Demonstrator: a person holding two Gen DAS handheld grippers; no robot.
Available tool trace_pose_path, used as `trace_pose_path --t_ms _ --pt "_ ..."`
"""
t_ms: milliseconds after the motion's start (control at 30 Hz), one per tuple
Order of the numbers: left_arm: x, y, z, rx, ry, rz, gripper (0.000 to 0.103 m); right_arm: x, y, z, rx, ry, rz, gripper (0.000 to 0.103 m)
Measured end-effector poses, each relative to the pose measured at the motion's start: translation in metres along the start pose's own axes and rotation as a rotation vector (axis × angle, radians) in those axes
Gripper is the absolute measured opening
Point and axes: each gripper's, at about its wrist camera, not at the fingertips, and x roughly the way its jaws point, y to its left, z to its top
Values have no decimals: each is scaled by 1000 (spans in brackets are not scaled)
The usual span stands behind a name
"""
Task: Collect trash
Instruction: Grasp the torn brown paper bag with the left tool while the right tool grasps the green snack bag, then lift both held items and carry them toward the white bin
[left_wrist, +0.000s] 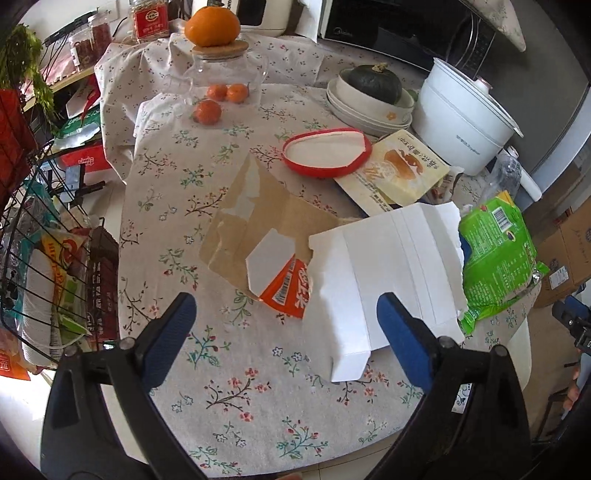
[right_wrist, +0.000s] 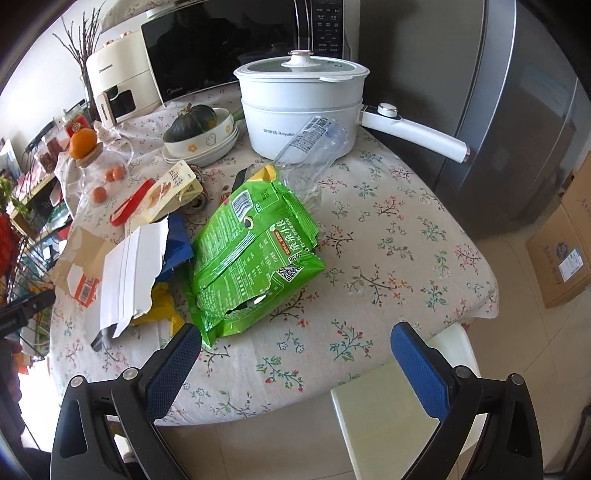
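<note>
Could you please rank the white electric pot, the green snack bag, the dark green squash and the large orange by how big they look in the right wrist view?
1. white electric pot and green snack bag: similar; the bag lies nearer the camera, so unsure.
2. dark green squash
3. large orange

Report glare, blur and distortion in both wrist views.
Left wrist view: strong fisheye bending at the edges, white torn carton nearly blown out, wire basket sharp enough. Right wrist view: same barrel warp, window glare washes the far left, green snack bag crisp, microwave door shows reflections.
</note>
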Motion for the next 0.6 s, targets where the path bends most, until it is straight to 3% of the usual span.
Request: trace_pose_path --t_ms 267,400,533,600 --pt "46 36 4 -162 37 -86 74 51 0 18 68 88 164 102" --pt "56 37 3 -199 29 -160 64 73 -2 21 137 109 242 95" --pt "61 31 2 -203 36 -172 35 90 0 19 198 142 314 69" --pt "54 28 2 -195 20 -165 27 92 -1 19 212 139 325 54"
